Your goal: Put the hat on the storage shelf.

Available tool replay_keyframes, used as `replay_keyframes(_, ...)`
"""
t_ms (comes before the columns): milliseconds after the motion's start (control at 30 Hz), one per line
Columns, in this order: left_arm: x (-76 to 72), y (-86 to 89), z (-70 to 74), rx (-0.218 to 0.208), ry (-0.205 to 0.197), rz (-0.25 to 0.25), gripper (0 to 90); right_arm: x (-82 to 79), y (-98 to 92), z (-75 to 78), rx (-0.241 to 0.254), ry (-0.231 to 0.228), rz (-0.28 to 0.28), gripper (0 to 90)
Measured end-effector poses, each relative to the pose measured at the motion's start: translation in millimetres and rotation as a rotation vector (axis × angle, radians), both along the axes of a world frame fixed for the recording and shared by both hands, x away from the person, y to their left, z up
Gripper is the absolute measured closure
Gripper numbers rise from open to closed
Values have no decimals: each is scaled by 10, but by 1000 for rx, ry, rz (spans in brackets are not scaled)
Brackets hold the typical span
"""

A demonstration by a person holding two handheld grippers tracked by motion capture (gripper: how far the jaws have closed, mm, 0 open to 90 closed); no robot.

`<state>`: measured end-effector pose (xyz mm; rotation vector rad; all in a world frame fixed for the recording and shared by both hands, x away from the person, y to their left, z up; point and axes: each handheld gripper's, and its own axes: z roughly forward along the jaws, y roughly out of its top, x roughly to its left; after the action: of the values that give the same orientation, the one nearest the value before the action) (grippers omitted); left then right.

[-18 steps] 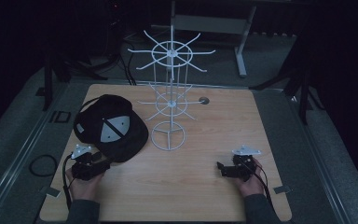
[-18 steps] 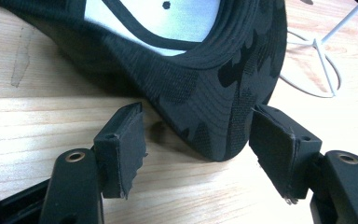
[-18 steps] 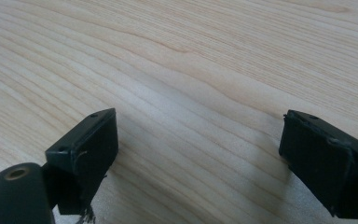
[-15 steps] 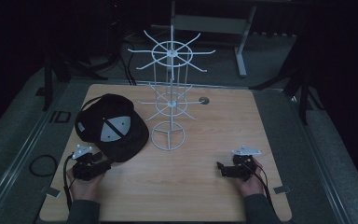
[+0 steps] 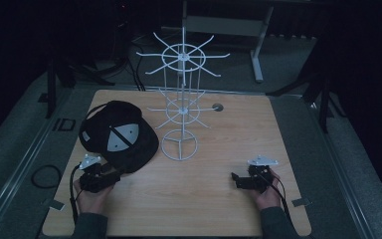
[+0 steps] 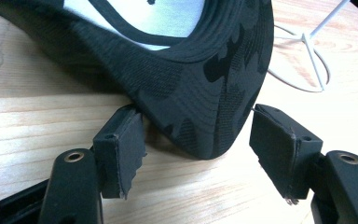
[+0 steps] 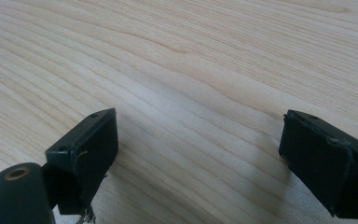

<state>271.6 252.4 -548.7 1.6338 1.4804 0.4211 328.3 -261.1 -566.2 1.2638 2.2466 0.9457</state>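
Wooden desk [image 5: 204, 199]: your left gripper [image 6: 200, 149] has crept up to the cap [image 5: 117, 137] near the left edge, jaws spread around its brim; right gripper [image 7: 200, 158] spread, idle.

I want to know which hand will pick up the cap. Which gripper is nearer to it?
Left. The left gripper has the black cap's brim between its open jaws; the right gripper rests far off across the table, beyond the wire stand.

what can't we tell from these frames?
- Cap: crown and far side cut off by the top edge of the left gripper view; front design faces the table.
- Left gripper: left pad touching the brim or not, unclear.
- Wire rack: hook tips too thin and dim in the high view.
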Motion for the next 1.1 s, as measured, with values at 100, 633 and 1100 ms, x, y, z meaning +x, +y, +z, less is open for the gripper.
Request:
replay_keyframes(100,2,-5,-1,1,-5,1,349,1,2,0,0,-1,-2,115)
replay_keyframes(633,83,-76,-76,62,30,7,388,2,2,0,-1,0,-2,115)
replay_keyframes(1100,169,-218,-69,110,-14,-4,392,1,3,0,0,0,0,115)
